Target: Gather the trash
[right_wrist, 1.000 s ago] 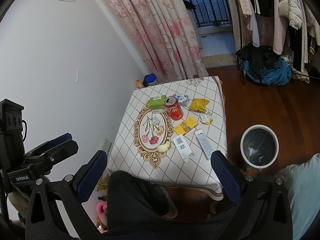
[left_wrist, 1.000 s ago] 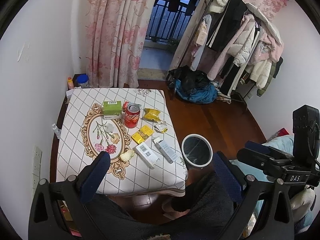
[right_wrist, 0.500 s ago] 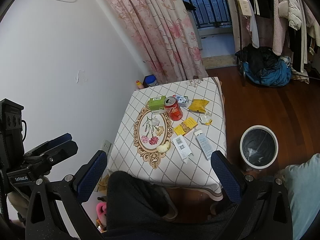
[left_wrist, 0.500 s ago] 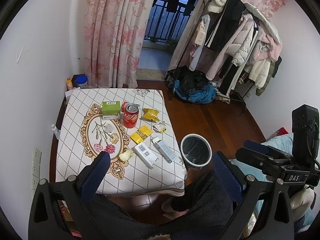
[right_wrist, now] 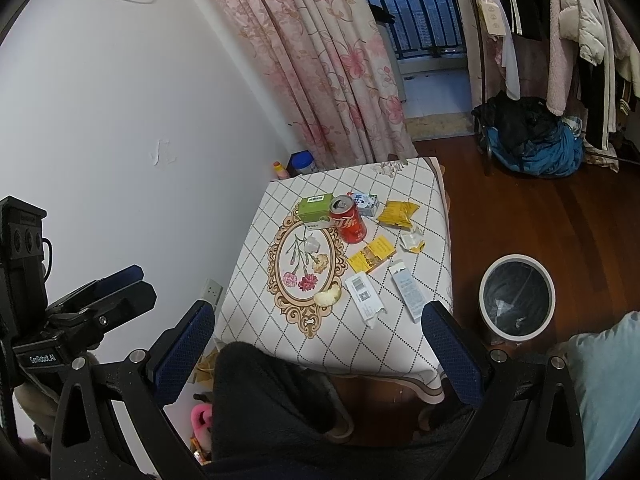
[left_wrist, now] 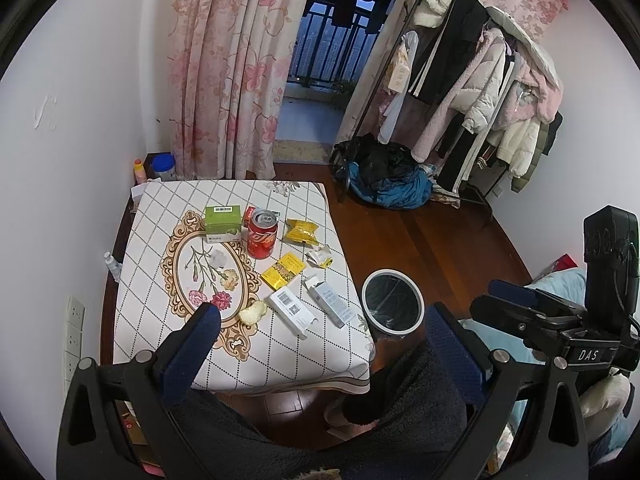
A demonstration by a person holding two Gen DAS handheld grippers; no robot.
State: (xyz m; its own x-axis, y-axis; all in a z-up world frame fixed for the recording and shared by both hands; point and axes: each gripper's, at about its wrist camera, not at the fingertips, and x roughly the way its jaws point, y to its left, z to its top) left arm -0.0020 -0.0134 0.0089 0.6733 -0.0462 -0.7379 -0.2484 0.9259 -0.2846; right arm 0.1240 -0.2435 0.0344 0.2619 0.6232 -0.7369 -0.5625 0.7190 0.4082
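Note:
Litter lies on a small table (left_wrist: 152, 344) with a diamond-patterned cloth: a red can (left_wrist: 262, 236), a green box (left_wrist: 222, 220), a yellow snack bag (left_wrist: 301, 231), a crumpled wrapper (left_wrist: 320, 257), a yellow packet (left_wrist: 283, 272), two long white boxes (left_wrist: 290, 312) and a pale food scrap (left_wrist: 253, 313). A white-rimmed bin (left_wrist: 393, 309) with a black liner stands on the floor right of the table. My left gripper (left_wrist: 320, 318) is open, well back from the table. My right gripper (right_wrist: 319, 314) is open too, holding nothing.
A person's legs in dark fleece (right_wrist: 272, 400) fill the bottom of both views. Pink curtains (left_wrist: 224, 72) and a white wall border the table. A loaded clothes rack (left_wrist: 480, 92) and a blue-black bundle (left_wrist: 384, 184) stand on the wood floor beyond the bin.
Both views drift only slightly. Nothing on the table has moved, and both grippers stay open.

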